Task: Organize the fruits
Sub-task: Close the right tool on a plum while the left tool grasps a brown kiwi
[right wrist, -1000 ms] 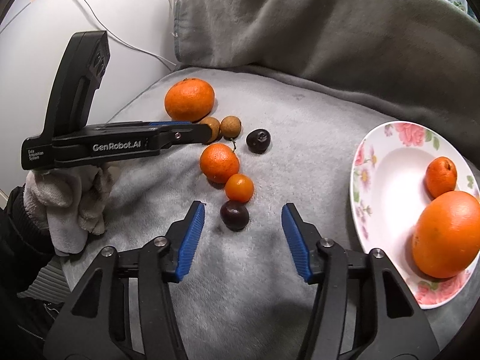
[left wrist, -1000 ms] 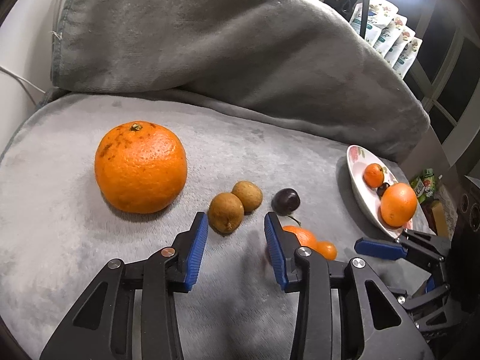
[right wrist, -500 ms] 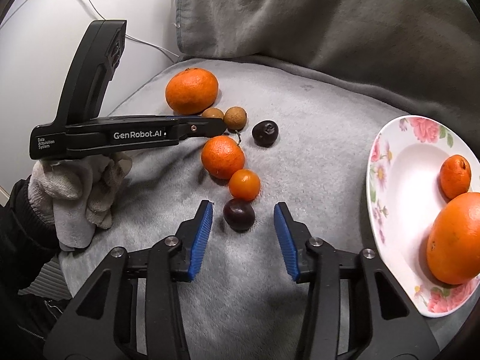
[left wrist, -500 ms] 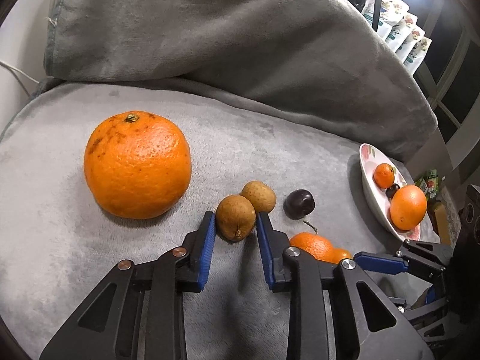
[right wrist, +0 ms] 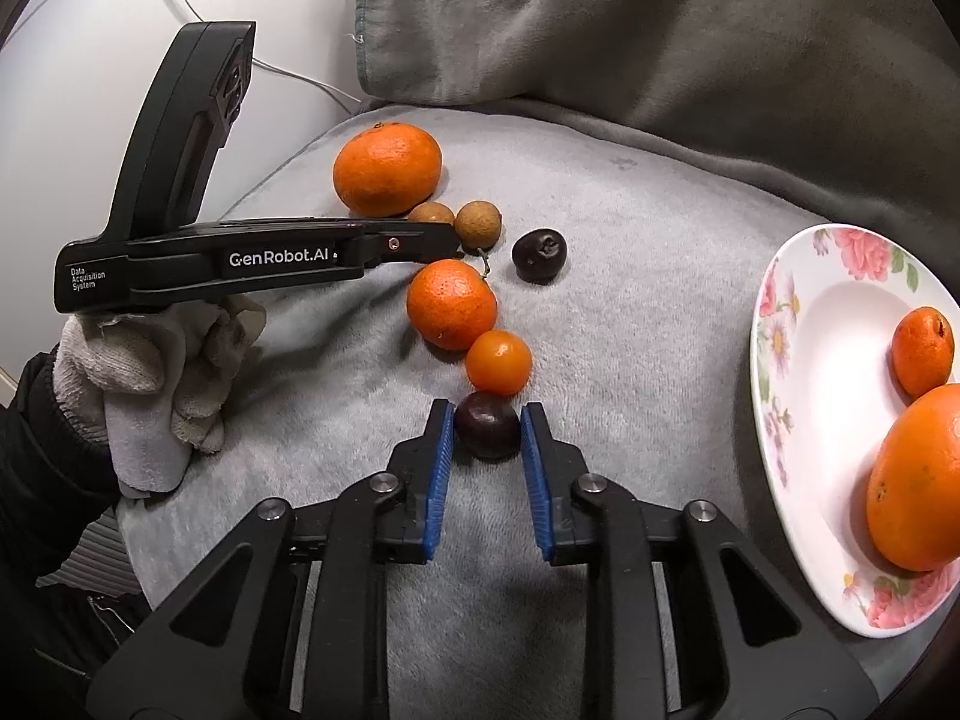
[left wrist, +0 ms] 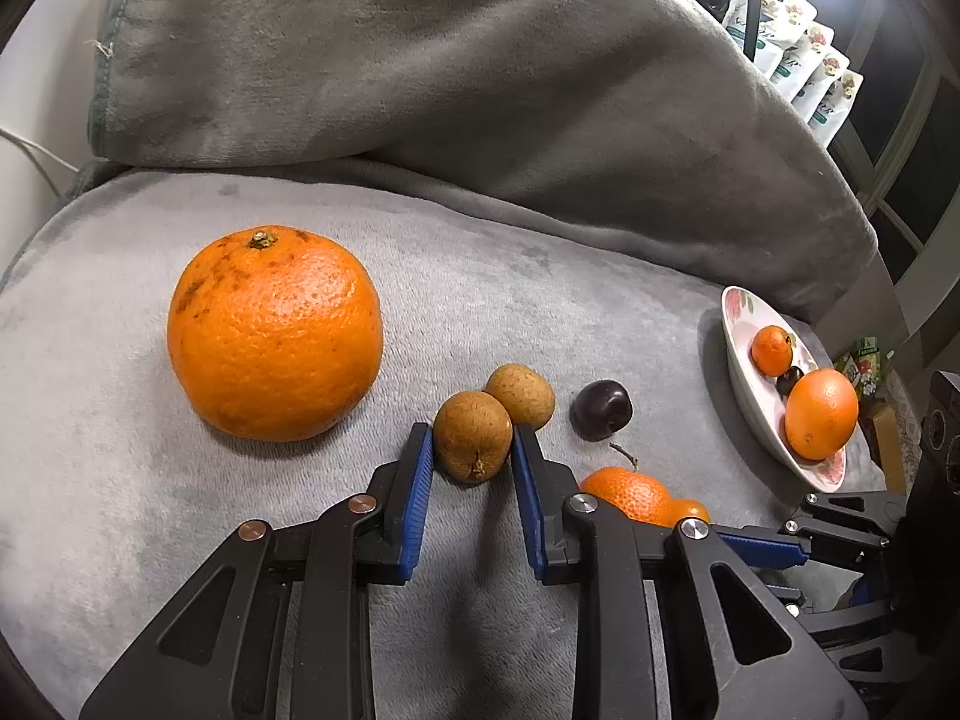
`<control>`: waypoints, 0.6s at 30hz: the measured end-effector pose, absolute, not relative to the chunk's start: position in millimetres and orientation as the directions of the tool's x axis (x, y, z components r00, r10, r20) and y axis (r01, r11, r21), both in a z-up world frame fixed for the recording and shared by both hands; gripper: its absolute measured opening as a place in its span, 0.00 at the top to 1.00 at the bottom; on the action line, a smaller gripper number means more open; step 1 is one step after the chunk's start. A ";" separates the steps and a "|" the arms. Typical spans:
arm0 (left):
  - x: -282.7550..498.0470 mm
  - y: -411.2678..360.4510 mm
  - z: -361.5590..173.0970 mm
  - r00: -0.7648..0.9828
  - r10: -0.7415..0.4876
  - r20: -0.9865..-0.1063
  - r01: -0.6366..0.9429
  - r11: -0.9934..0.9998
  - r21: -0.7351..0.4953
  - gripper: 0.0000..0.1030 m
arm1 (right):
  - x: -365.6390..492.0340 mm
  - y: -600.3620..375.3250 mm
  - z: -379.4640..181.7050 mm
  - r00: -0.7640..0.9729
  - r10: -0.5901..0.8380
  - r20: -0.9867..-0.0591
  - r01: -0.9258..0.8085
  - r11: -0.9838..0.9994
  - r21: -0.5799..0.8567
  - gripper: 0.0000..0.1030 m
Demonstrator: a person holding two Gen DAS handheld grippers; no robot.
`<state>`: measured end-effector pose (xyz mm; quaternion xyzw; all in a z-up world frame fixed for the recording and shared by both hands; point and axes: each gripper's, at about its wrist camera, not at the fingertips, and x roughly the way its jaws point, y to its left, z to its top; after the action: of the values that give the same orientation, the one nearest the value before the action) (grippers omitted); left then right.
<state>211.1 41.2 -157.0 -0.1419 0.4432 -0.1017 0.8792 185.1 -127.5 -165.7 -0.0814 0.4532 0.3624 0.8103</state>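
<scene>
My left gripper (left wrist: 472,444) has its blue pads against both sides of a brown longan (left wrist: 472,435) lying on the grey blanket; a second longan (left wrist: 521,394) touches it behind. My right gripper (right wrist: 485,432) is shut on a dark cherry (right wrist: 486,432), also on the blanket. A big orange (left wrist: 274,333) lies at the left, another dark cherry (left wrist: 602,410) at the right. A mandarin (right wrist: 451,303) and a small orange fruit (right wrist: 498,362) lie just ahead of the right gripper. The flowered plate (right wrist: 834,324) holds a big orange (right wrist: 918,480) and a small mandarin (right wrist: 922,351).
A grey blanket-covered backrest (left wrist: 480,78) rises behind the fruit. A white wall with a cable (right wrist: 288,72) is at the left. The left gripper's body and gloved hand (right wrist: 162,354) lie at the left in the right wrist view. Snack bags (left wrist: 798,48) stand at the far right.
Both grippers moved forward and closed: the left one around the near longan, the right one around the near cherry. The fruit has not been lifted.
</scene>
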 end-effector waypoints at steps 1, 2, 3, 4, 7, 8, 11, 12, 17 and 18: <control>211.1 41.0 -156.7 0.587 -0.304 -0.750 0.053 0.939 -0.340 0.76 | 184.7 -127.7 -165.3 0.327 0.514 -0.793 -0.662 0.724 0.196 0.77; 211.0 41.0 -156.4 0.588 -0.304 -0.749 0.052 0.939 -0.340 0.76 | 184.0 -127.8 -165.0 0.328 0.515 -0.792 -0.662 0.723 0.196 0.77; 210.7 41.7 -156.1 0.589 -0.304 -0.748 0.052 0.939 -0.341 0.76 | 183.7 -128.0 -164.6 0.328 0.517 -0.790 -0.662 0.723 0.198 0.77; 210.3 42.4 -155.6 0.592 -0.303 -0.747 0.051 0.939 -0.340 0.76 | 183.2 -128.7 -163.6 0.331 0.519 -0.788 -0.662 0.723 0.198 0.77; 208.2 43.8 -153.5 0.597 -0.302 -0.743 0.052 0.939 -0.340 0.76 | 180.7 -132.4 -159.8 0.340 0.525 -0.780 -0.658 0.726 0.201 0.77; 207.3 44.0 -152.5 0.599 -0.302 -0.742 0.052 0.939 -0.340 0.76 | 180.1 -133.6 -158.6 0.343 0.526 -0.778 -0.657 0.727 0.202 0.77; 203.5 44.8 -148.3 0.607 -0.300 -0.736 0.056 0.940 -0.336 0.76 | 177.1 -138.6 -153.8 0.357 0.528 -0.771 -0.651 0.732 0.200 0.77; 202.5 44.8 -147.0 0.609 -0.300 -0.735 0.058 0.940 -0.336 0.76 | 175.8 -141.0 -151.7 0.363 0.528 -0.768 -0.649 0.735 0.198 0.77; 193.2 44.1 -137.9 0.625 -0.298 -0.721 0.067 0.941 -0.331 0.76 | 171.3 -152.2 -144.2 0.391 0.526 -0.755 -0.634 0.748 0.193 0.77; 191.1 43.4 -135.7 0.628 -0.296 -0.720 0.071 0.943 -0.326 0.76 | 170.2 -155.3 -141.4 0.398 0.526 -0.751 -0.630 0.752 0.193 0.77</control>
<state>191.1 43.4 -135.7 -0.1342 0.4189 -0.1029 0.8921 170.2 -155.3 -141.4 -0.0612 0.4251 0.3466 0.8339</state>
